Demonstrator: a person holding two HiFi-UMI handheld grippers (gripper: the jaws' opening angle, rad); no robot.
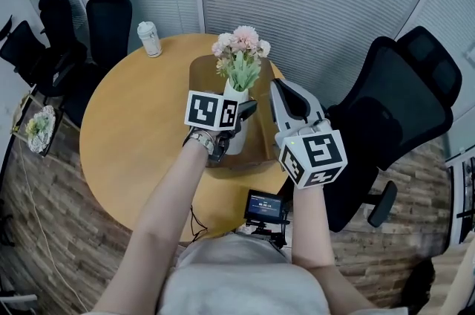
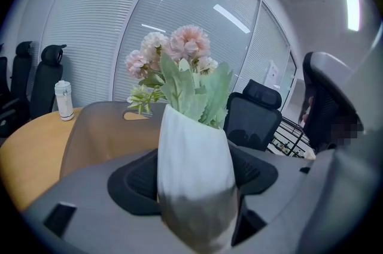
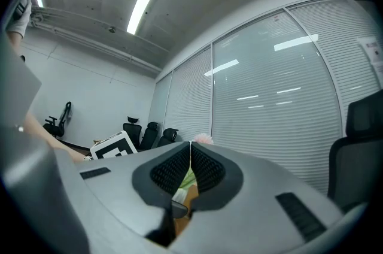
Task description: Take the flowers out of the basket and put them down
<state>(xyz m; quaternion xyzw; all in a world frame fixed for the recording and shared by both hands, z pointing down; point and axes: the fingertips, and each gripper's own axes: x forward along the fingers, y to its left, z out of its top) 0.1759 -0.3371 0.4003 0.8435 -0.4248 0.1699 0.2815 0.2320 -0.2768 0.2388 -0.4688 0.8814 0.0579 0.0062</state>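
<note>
Flowers, pink, in white vase: vase clamped between the left gripper's wide-set jaws, at the brown basket by the round table's far right edge. Right gripper: jaws pressed together, empty, just right of the vase. Bottle: far edge.

The vase looks like matt white ceramic with a faintly ribbed skin. The flowers at its twelve o'clock seem cloth, with dull plastic leaves. The basket is smooth brown plastic. The table has a satin, wood-look top. The left gripper is matt grey plastic with black ribbed rubbery pads.
</note>
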